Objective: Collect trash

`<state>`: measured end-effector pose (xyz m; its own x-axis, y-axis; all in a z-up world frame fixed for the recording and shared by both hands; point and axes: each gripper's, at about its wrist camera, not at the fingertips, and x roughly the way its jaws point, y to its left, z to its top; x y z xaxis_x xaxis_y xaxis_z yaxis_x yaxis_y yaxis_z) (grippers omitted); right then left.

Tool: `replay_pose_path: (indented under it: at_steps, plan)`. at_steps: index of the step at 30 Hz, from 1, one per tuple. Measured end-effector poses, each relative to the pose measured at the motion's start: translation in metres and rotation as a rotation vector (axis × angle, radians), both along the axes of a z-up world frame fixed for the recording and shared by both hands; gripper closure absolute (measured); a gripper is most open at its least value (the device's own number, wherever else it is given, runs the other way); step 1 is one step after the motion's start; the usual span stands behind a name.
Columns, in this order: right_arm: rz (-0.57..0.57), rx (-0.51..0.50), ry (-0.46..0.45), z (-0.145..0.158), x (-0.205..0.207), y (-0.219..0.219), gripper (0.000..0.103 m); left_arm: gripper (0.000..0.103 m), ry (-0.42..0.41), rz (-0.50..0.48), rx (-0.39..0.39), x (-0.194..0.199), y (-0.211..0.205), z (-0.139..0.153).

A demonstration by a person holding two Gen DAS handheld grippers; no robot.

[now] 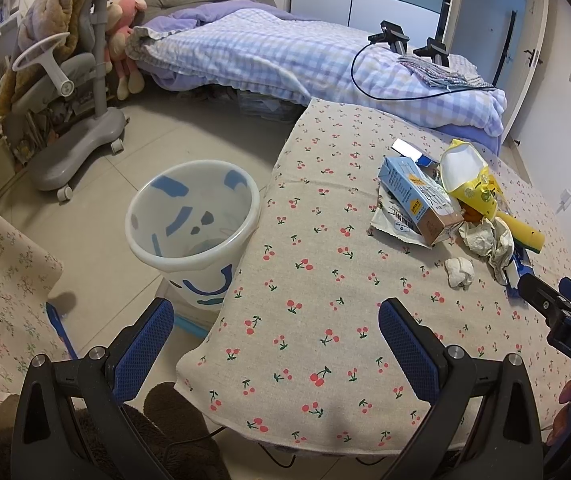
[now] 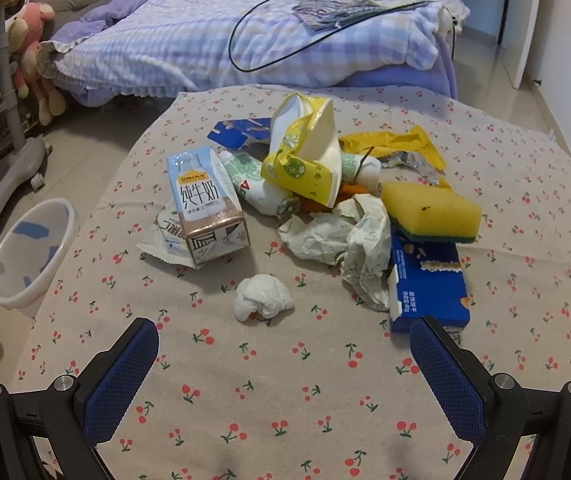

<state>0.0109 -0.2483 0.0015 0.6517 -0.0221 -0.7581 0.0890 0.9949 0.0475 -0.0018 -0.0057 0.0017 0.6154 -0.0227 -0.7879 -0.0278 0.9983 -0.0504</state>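
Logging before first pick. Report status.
Left hand-held gripper open, empty. Right hand-held gripper open, short of tissue wad. Trash pile on table, bin beside it. Nothing blocking.

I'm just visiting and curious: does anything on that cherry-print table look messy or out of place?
Yes. A heap of trash sits on the tablecloth: a milk carton lying tipped on a wrapper, crumpled paper, a tissue wad, a yellow sponge and a torn blue box. The bin stands on the floor beside it.

One milk carton [image 2: 205, 208], one sponge [image 2: 431, 210], one tissue wad [image 2: 263, 296], one bin [image 1: 191, 228], two blue boxes [image 2: 429, 284].
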Motion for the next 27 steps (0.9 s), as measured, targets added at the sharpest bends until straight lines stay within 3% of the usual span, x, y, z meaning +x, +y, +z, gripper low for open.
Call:
replay_pose_path:
  at_steps: [27]
  plan:
    - [-0.009,0.012,0.008,-0.0016,0.0000,-0.0008,0.000,0.000,0.001,-0.001,-0.004,-0.0004,-0.0012,-0.0007]
